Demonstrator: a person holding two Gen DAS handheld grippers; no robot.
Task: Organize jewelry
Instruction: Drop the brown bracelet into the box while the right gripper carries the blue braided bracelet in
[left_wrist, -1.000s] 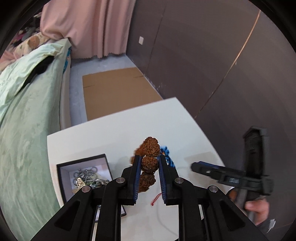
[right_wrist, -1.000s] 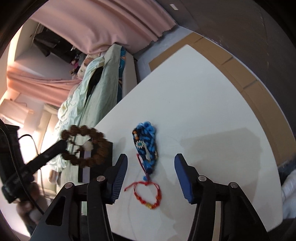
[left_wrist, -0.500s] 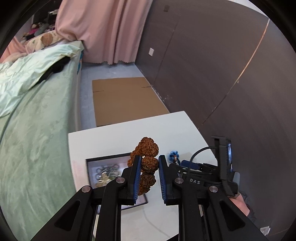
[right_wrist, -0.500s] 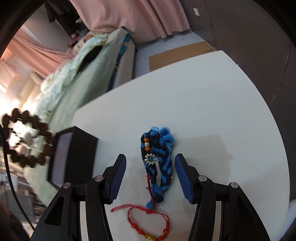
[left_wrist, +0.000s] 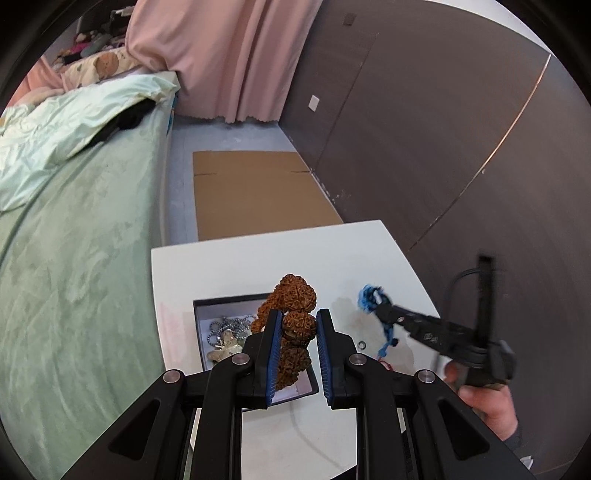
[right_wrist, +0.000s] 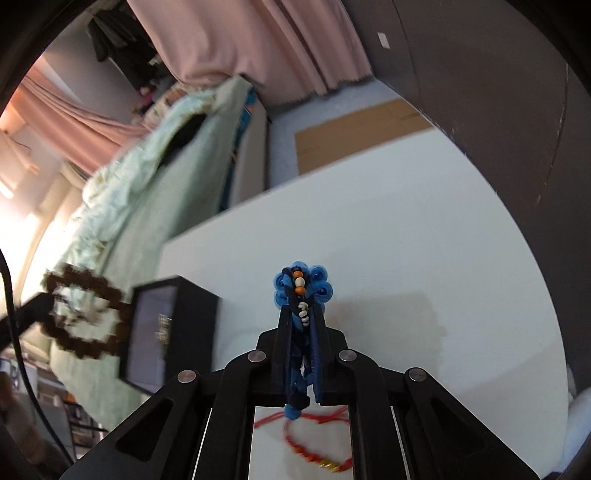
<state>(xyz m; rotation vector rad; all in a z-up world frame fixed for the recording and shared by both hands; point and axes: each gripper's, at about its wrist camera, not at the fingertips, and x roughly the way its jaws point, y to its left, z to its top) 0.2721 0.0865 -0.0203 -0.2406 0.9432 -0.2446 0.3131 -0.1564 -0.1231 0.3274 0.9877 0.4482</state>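
My left gripper (left_wrist: 295, 325) is shut on a brown knobbly bead bracelet (left_wrist: 293, 299) and holds it above the open black jewelry box (left_wrist: 207, 314), which has silver chains (left_wrist: 225, 330) inside. My right gripper (right_wrist: 303, 314) is shut on a blue braided bracelet (right_wrist: 301, 286) and holds it off the white table (right_wrist: 406, 258). A red cord bracelet (right_wrist: 314, 443) lies on the table under the right gripper. The right gripper with the blue bracelet also shows in the left wrist view (left_wrist: 384, 314). The brown bracelet shows blurred in the right wrist view (right_wrist: 85, 314).
A green bed (left_wrist: 74, 240) runs along the left of the table. Flat cardboard (left_wrist: 255, 192) lies on the floor beyond the table. A dark wall (left_wrist: 443, 147) stands on the right. A small ring (left_wrist: 361, 345) lies on the table by the box.
My right gripper closed on the blue bracelet and lifted it off the table. My left gripper carried the brown bracelet over the box.
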